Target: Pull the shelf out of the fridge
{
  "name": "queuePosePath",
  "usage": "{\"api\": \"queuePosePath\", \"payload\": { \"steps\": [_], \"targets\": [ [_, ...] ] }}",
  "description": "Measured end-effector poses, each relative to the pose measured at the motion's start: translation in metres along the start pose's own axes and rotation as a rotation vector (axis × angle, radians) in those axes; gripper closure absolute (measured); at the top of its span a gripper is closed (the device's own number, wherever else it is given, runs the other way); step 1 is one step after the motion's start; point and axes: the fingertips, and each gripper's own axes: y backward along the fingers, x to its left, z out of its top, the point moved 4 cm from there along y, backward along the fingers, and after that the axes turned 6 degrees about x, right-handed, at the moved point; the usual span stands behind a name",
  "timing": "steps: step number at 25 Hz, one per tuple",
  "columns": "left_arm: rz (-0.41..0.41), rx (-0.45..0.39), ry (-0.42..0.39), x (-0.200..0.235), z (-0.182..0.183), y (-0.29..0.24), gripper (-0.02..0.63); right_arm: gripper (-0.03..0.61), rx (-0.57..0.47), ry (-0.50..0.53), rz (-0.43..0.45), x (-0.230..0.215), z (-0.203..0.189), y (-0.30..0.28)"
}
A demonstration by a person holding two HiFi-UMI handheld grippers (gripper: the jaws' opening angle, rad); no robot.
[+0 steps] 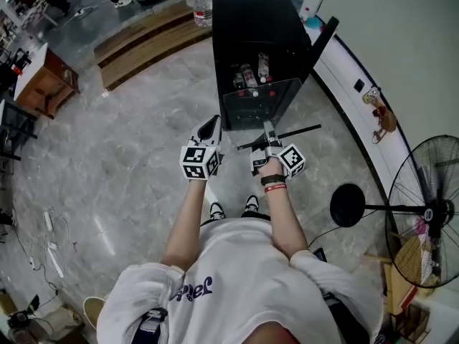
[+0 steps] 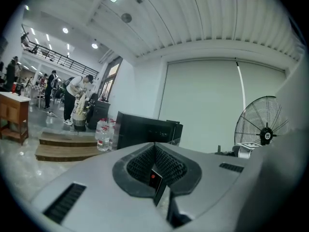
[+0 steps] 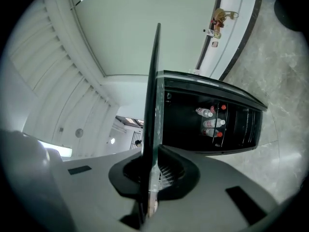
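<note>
right gripper (image 1: 269, 133) (image 3: 153, 175) clamped on the edge of the glass shelf (image 1: 259, 104) (image 3: 155, 81). shelf is out of the black fridge (image 1: 251, 27) (image 3: 241, 124), held in the air just in front of its open front, seen edge-on in the right gripper view. bottles (image 1: 249, 74) (image 3: 210, 122) inside the fridge. left gripper (image 1: 210, 129) (image 2: 157, 166) clenched on nothing, beside the shelf, apart from it. fan (image 1: 430, 210) stands on the floor at right.
</note>
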Motion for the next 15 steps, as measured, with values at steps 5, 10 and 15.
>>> {"api": "queuePosePath", "payload": {
  "steps": [5,10,15],
  "targets": [
    [-0.039,-0.006,-0.010,-0.005,0.001,0.003,0.597,0.549,-0.047,-0.013,0.040,0.010,0.000,0.005],
    [-0.071,-0.015,-0.022,-0.006,0.004,0.008,0.597,0.551,-0.062,-0.007,0.075,0.018,-0.007,0.006],
    [-0.094,-0.025,-0.030,0.000,0.008,0.013,0.597,0.551,-0.070,-0.003,0.091,0.027,-0.018,0.001]
  ]
}}
